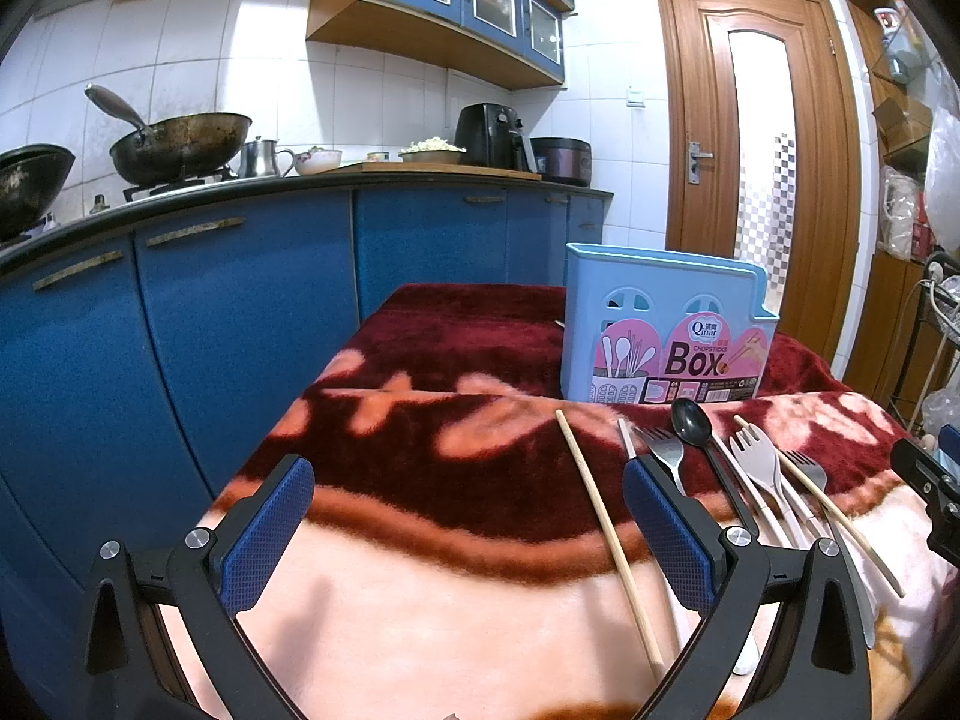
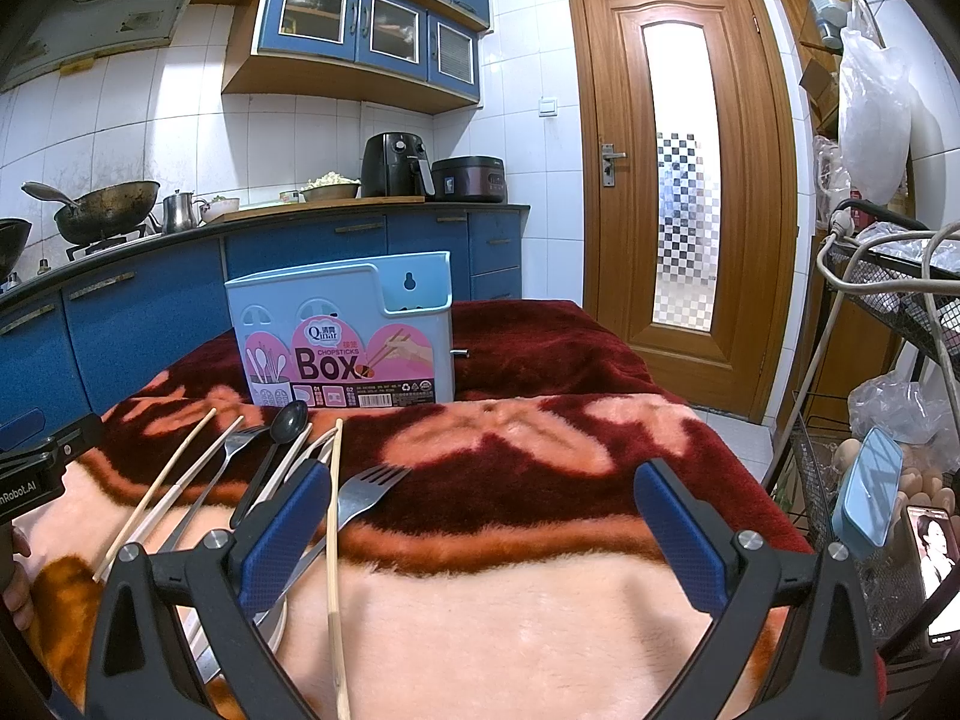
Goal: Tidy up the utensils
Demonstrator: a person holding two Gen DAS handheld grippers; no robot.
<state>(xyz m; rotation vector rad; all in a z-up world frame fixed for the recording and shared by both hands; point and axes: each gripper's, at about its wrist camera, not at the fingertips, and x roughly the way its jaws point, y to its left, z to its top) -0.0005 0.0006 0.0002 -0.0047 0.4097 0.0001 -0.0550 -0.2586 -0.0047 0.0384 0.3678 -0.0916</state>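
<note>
A light blue chopsticks box [image 1: 663, 327] [image 2: 345, 330] stands upright on the red and pink blanket [image 1: 420, 420] [image 2: 540, 480]. In front of it lie several utensils: a black spoon [image 1: 693, 420] [image 2: 288, 423], a steel fork [image 1: 663, 450] [image 2: 369, 489], a pale plastic fork [image 1: 753, 450], and wooden chopsticks [image 1: 606, 534] [image 2: 333, 540]. My left gripper [image 1: 468, 534] is open, just left of the pile, with one chopstick lying between its fingers. My right gripper [image 2: 480, 534] is open too, just right of the pile; its left finger [image 2: 282, 540] overlaps the forks.
Blue kitchen cabinets [image 1: 240, 312] with a wok [image 1: 180, 144] run along the left and back. A wooden door [image 2: 678, 180] is behind the table. A wire rack [image 2: 888, 288] with bags, a cable and a phone [image 2: 933, 558] crowds the right edge.
</note>
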